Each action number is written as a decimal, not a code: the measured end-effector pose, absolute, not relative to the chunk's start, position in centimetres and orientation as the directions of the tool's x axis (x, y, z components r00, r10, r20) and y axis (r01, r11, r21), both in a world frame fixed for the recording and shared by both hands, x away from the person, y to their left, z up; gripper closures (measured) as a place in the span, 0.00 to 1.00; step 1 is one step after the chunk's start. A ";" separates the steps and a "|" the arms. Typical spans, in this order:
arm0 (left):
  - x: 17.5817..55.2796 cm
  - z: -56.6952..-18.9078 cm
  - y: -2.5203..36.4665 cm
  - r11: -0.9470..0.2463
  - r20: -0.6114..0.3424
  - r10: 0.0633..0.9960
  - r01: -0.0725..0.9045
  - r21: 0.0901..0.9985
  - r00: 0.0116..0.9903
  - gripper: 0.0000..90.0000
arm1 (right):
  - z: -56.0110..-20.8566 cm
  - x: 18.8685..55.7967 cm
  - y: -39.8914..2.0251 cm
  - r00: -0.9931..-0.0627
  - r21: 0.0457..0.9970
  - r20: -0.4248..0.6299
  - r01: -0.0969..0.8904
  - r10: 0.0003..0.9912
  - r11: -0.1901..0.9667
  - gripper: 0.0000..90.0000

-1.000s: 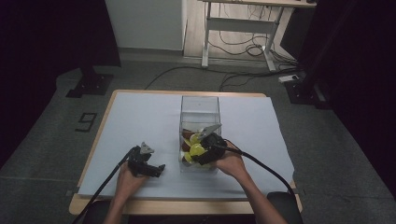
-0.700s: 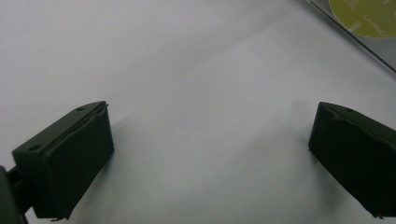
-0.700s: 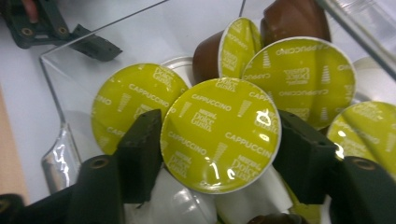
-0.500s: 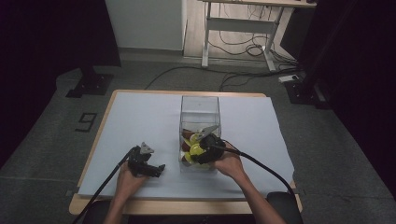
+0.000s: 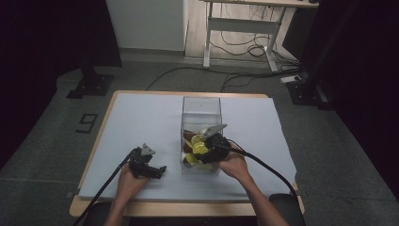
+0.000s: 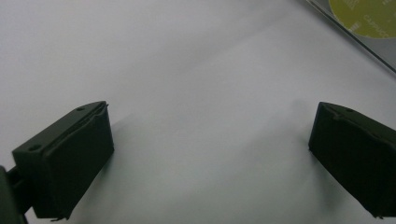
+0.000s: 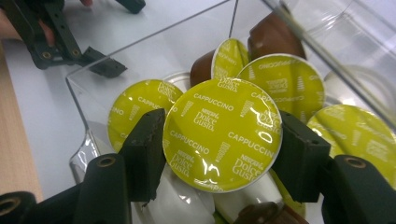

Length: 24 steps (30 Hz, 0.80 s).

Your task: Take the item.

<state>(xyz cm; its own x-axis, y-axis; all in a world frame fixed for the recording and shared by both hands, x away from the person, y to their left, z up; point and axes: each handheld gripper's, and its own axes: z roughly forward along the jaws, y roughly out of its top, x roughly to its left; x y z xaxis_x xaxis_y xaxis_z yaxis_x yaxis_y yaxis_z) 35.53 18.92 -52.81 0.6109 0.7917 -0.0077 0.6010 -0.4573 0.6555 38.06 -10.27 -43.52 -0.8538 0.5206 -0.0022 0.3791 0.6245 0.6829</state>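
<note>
Inside the clear plastic box [image 7: 154, 56], right gripper [image 7: 219, 144] clamps the yellow-lidded round coffee capsule [image 7: 222, 135] rim-to-rim; left gripper [image 6: 210, 154] idles agape, farther off.

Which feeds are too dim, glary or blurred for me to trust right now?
High view: dim, dark surround, the clear box and capsules small. Left gripper view: evenly lit, soft shadows beside the open left gripper, the box corner cut off and blurred. Right gripper view: sharpest; the held capsule has small glare spots on its foil but readable print, and the box walls reflect light.
</note>
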 end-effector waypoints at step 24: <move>35.5 -52.8 18.9 -0.457 -0.007 0.792 0.601 0.656 0.611 0.00 | -40.5 37.6 -12.7 -0.824 0.758 -0.006 0.365 0.566 0.540 0.45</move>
